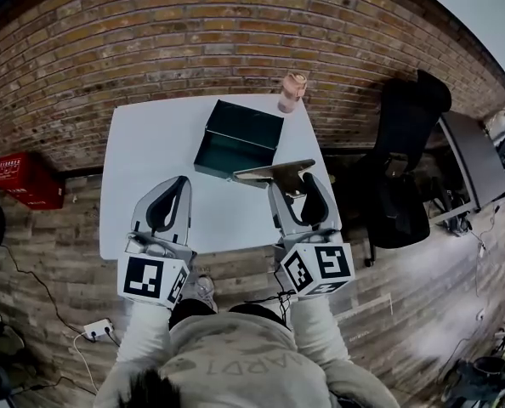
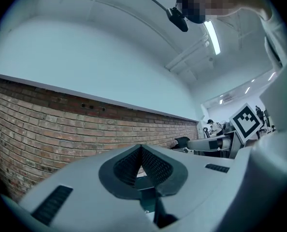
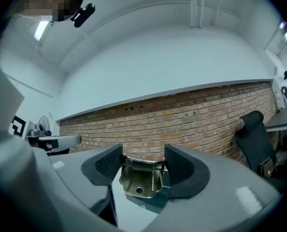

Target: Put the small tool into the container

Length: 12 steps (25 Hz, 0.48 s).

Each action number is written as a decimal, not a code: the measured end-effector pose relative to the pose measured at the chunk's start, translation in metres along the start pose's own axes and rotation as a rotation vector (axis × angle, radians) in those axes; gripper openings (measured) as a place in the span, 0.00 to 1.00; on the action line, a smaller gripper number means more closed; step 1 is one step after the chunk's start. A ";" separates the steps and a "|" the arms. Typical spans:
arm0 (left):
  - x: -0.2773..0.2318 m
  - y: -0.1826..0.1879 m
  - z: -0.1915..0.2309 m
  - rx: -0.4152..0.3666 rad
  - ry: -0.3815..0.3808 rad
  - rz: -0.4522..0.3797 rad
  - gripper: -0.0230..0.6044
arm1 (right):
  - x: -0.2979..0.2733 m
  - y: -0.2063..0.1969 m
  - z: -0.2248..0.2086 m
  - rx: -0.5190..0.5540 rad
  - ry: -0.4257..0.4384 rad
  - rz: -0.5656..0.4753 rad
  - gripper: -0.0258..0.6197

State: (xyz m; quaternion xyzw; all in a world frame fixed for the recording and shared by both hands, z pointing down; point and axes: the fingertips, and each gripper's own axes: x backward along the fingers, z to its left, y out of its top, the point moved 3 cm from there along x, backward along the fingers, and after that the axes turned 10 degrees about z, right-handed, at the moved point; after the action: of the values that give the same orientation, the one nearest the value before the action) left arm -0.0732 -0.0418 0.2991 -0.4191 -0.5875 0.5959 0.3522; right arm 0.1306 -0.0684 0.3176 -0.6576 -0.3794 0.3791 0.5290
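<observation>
Tool [image 3: 138,180] sits clamped btw R gripper [image 3: 142,153] fingers [image 3: 105,166], L gripper [image 2: 141,153] pressed together empty, so you bring it level over container [image 1: 235,134], release low.

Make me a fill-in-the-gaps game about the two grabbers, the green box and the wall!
1. The gripper clamping the small tool is the ___ one.
2. The left gripper has its jaws together and holds ___.
3. The open container sits on a white ___.
4. The wall behind is built of ___.
Missing words: right; nothing; table; bricks.
</observation>
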 end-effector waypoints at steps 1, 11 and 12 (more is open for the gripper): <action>-0.005 0.000 0.005 -0.001 -0.005 0.000 0.05 | -0.006 0.000 0.001 -0.001 -0.005 0.001 0.49; -0.045 -0.002 0.054 0.005 -0.060 0.006 0.05 | -0.060 -0.002 0.006 -0.019 -0.061 0.013 0.49; -0.048 -0.003 0.058 0.005 -0.065 0.007 0.05 | -0.064 -0.003 0.007 -0.020 -0.066 0.014 0.48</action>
State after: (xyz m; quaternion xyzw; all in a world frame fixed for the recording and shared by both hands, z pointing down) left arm -0.1077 -0.1090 0.3038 -0.4007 -0.5958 0.6117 0.3321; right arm 0.0969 -0.1231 0.3259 -0.6528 -0.3957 0.4006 0.5068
